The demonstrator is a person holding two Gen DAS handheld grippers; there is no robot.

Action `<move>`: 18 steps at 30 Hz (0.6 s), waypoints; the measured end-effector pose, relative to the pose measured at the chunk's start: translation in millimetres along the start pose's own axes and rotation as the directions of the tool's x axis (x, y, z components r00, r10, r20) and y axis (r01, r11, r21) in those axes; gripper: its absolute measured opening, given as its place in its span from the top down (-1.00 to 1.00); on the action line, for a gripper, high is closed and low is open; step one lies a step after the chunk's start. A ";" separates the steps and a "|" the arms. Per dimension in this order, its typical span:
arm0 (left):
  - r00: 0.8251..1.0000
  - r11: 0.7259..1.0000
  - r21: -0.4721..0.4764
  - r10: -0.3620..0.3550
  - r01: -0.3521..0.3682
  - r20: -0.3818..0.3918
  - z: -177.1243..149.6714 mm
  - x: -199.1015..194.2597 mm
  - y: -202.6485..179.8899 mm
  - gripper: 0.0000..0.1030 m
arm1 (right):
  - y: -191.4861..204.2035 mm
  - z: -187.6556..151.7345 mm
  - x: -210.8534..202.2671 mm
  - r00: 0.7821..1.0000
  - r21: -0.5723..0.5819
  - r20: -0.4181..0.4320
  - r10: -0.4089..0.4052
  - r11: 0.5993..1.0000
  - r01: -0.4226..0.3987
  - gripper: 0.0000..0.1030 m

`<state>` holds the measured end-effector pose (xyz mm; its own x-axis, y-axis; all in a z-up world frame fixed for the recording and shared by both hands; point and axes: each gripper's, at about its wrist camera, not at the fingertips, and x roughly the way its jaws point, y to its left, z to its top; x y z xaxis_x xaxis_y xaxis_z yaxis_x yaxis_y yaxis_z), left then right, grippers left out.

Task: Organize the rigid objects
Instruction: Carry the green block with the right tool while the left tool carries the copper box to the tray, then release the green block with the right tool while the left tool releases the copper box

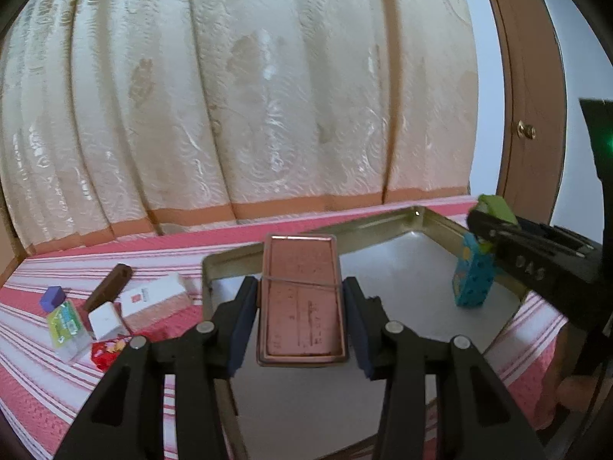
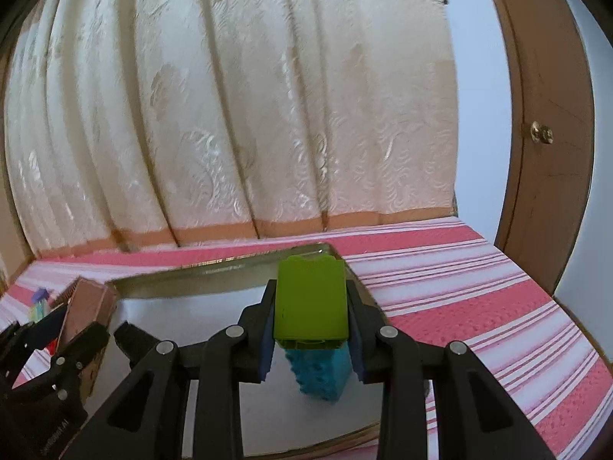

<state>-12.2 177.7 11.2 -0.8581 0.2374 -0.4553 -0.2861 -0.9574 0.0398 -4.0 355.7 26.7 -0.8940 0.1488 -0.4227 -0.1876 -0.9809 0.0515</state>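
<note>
1. Loose items [image 1: 103, 306] left on striped cloth [image 1: 46, 375]: purple block, brown bar, white boxes, red packet. Print too small to read.
2. Pink tin [image 1: 300, 299], left gripper [image 1: 300, 322] clamped on its long sides, over metal tray [image 1: 383, 226]. Likely stiff, light, slick; hold mid-length.
3. Green block [image 2: 311, 299], right gripper [image 2: 311, 339] clamped on it, atop blue block [image 2: 323, 375] in the tray. Likely rigid, light. "DAS" moulded on right gripper's body.

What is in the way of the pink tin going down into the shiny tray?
Nothing visible. The left gripper holds the pink tin over a bare patch of the metal tray. The blue box with the green lid, held by the right gripper, is off near the tray's far right side.
</note>
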 end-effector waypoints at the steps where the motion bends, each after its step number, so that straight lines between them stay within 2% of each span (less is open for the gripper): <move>1: 1.000 1.000 0.001 0.002 -0.002 -0.009 0.6 1.7 -2.0 0.14 | 3.6 -1.0 1.4 1.000 -0.015 -0.008 -0.003 1.000 0.002 0.34; 11: 0.992 0.999 -0.022 0.023 -0.026 -0.126 1.4 24.5 -4.8 0.14 | 15.9 -6.8 7.4 0.999 -0.056 -0.044 -0.002 0.998 0.000 0.33; 18: 0.990 0.999 -0.010 0.049 -0.050 -0.129 4.5 30.5 -11.0 0.14 | 28.1 -7.3 12.1 0.999 -0.089 -0.045 -0.003 0.996 -0.001 0.33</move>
<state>-37.2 196.2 0.9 -0.8089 0.1674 -0.5636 -0.2384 -0.9697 0.0540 -17.2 329.1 16.4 -0.8742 0.1461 -0.4631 -0.1499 -0.9883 -0.0289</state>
